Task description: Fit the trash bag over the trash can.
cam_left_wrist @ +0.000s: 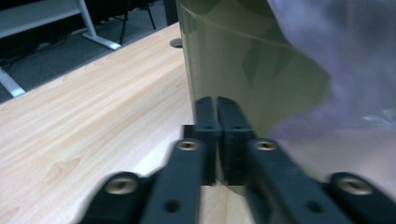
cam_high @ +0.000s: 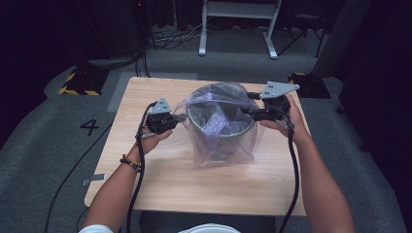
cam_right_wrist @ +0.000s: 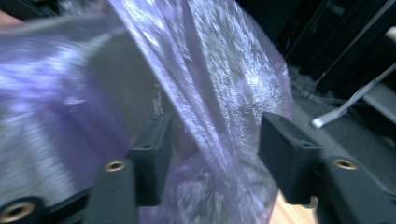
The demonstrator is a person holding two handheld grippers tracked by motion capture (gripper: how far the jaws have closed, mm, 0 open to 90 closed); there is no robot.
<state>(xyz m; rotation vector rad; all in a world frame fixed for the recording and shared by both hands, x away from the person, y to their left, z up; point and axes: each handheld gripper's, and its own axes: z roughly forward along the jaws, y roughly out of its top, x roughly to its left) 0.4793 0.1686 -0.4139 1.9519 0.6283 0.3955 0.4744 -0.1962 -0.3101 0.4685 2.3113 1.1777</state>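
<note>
A grey round bin [cam_high: 221,127] stands mid-table, draped in a translucent purple plastic bag [cam_high: 214,97]. My left gripper [cam_high: 176,118] is at the bin's left side, shut, with the bag's edge stretched out to its tips. In the left gripper view its jaws [cam_left_wrist: 216,105] meet flat against the bin's wall [cam_left_wrist: 224,56], and bag film [cam_left_wrist: 345,70] hangs on the right. My right gripper [cam_high: 245,112] is at the bin's right rim. Its jaws [cam_right_wrist: 215,140] stand apart with a fold of the bag [cam_right_wrist: 219,79] loose between them, the pads off it.
The wooden table [cam_high: 145,165] has bare room in front of and left of the bin. On the floor behind are a white frame's legs [cam_high: 238,24], cables, and a yellow-black striped block [cam_high: 77,85]. A "4" [cam_high: 90,127] is marked on the floor.
</note>
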